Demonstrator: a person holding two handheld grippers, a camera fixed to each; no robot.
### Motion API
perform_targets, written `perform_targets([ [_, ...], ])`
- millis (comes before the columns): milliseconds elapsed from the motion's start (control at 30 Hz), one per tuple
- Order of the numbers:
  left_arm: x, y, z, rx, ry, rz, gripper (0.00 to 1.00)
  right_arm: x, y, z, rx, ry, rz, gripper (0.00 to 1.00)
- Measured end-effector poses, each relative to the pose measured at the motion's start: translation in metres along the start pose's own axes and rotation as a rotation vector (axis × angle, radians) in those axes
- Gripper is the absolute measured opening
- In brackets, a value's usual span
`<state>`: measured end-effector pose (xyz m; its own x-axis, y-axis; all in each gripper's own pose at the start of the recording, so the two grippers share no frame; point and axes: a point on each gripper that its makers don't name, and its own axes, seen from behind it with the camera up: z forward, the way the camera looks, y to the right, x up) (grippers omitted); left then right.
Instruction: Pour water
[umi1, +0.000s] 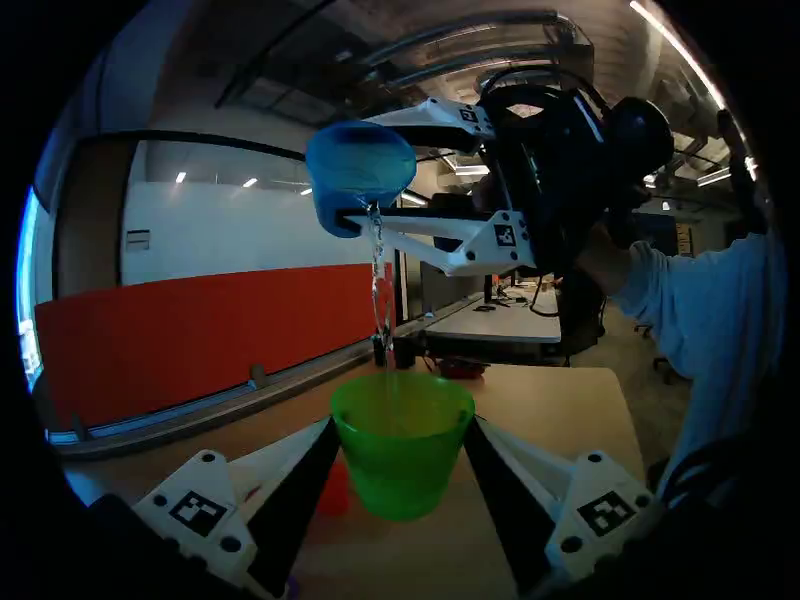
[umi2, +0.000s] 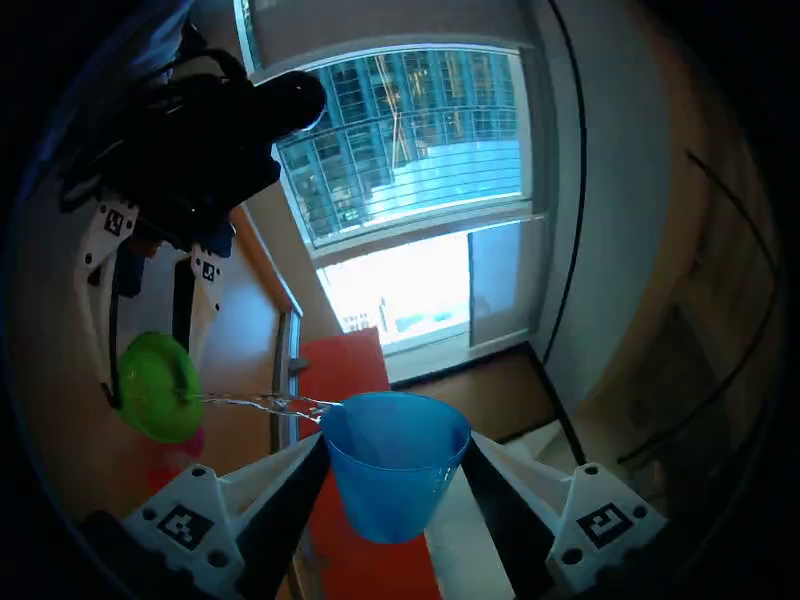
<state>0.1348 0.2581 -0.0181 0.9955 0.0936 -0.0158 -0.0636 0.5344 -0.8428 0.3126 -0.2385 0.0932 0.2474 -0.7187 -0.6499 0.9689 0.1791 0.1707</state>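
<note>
A small red thing (umi1: 335, 490) beside the green cup (umi1: 402, 455) is half hidden; I cannot tell what it is. The hand on the right gripper (umi1: 362, 168) is mostly behind its black body, and a light sleeve (umi1: 700, 310) shows. This gripper is raised and tipped, jaws clenched on the one blue cup (umi1: 358, 185); one thin stream of water (umi1: 380, 290) falls from it into the one green cup, upright over the counter (umi1: 560, 410), grasped by the jaws of the left gripper (umi1: 400, 432)
</note>
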Motion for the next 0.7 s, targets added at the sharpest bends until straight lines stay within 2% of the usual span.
perform_targets([
  [700,-0.0002,0.0008,0.0006,-0.002,-0.002,0.003,0.85,0.0048,0.0097,0.0010,-0.007,-0.002,-0.111,0.90],
])
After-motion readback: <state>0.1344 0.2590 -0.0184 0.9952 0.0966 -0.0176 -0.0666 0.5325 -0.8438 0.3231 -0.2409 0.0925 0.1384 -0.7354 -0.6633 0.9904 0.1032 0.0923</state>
